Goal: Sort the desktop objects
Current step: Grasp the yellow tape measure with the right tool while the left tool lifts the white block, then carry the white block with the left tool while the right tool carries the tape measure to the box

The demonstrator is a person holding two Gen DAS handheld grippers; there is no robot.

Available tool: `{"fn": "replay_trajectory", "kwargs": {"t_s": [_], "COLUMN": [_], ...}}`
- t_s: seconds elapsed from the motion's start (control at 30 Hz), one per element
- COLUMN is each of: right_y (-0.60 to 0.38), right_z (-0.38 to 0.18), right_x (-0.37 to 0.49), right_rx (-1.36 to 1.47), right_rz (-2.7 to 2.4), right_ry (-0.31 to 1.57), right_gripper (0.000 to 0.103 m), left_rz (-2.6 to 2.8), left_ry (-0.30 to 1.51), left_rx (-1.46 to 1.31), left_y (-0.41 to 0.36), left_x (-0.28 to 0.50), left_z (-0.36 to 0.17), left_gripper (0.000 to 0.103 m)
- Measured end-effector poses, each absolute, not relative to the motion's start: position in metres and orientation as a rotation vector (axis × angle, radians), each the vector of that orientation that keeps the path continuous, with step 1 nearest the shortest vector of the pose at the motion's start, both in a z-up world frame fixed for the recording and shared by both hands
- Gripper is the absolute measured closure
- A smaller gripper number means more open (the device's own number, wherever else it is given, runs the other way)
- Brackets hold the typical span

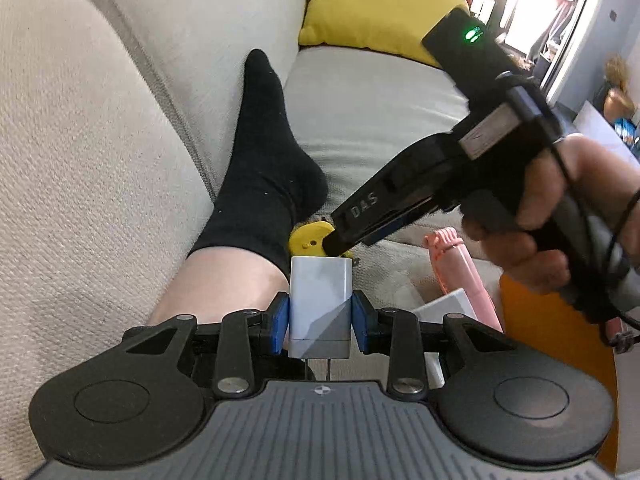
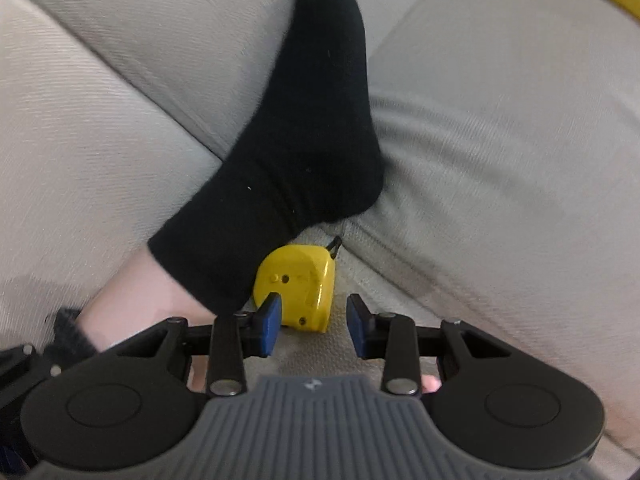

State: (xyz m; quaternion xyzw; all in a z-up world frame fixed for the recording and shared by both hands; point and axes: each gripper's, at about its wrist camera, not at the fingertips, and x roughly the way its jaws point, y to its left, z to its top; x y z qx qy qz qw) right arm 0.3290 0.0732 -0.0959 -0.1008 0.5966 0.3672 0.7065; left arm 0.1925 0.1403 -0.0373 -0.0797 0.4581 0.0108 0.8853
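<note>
My left gripper is shut on a white charger block, held upright between its blue pads. Just beyond it, a yellow tape measure lies on the sofa seat beside a foot in a black sock. My right gripper reaches down to the tape measure in the left wrist view. In the right wrist view the right gripper is open, its blue pads on either side of the near end of the yellow tape measure, not closed on it.
A beige sofa fills both views, with a yellow cushion at the back. A pink handled object, a white box and an orange surface lie at right. The person's leg lies beside the tape measure.
</note>
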Motion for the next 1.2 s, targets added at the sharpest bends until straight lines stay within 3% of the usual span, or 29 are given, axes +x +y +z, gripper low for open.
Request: {"fn": "replay_trajectory", "kwargs": {"t_s": [0.17,0.27,0.47,0.6,0.93,1.2], "right_y": [0.077,0.081,0.074,0.068,0.015,-0.106], "right_z": [-0.115,-0.118,-0.102,-0.093,-0.023,0.062], "right_x": [0.335,0.333,0.327,0.317,0.289,0.220], "right_rx": [-0.126,-0.116,-0.120,-0.130,-0.114,-0.102], "right_rz": [0.834,0.835,0.843,0.865,0.914,0.918], "right_ry": [1.398,1.392,1.358,1.323,1.185,1.021], "right_gripper": [0.052,0.053,0.074,0.078,0.081,0.081], "left_rz": [0.029,0.029,0.029,0.031,0.001,-0.167], "left_ry": [0.934,0.930,0.917,0.912,0.851,0.752], "left_rx": [-0.198,-0.210,-0.229,-0.224,-0.184,-0.136], "left_y": [0.148,0.150,0.151,0.149,0.132,0.088], "left_x": [0.197,0.198,0.196,0.196,0.176,0.129], "left_z": [-0.043,-0.046,-0.047,-0.048,-0.027,0.024], "left_gripper": [0.066,0.066,0.066,0.066,0.066,0.066]}}
